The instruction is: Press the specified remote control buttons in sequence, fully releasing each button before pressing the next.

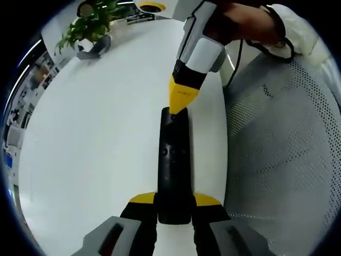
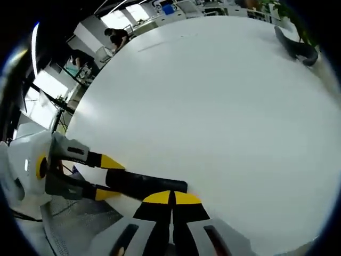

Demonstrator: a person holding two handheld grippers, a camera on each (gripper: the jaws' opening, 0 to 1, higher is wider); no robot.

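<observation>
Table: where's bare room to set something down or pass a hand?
Free: the broad white table between the black remote and the potted plant at the far edge. Crowded: around the remote, with the left gripper clamping its near end and the right gripper on its far end.

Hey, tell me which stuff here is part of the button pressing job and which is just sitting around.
Part of the job:
remote control
left gripper, clamped on it
right gripper, closed tip on its far end

Just sitting around:
potted plant
mesh chair
white table
</observation>
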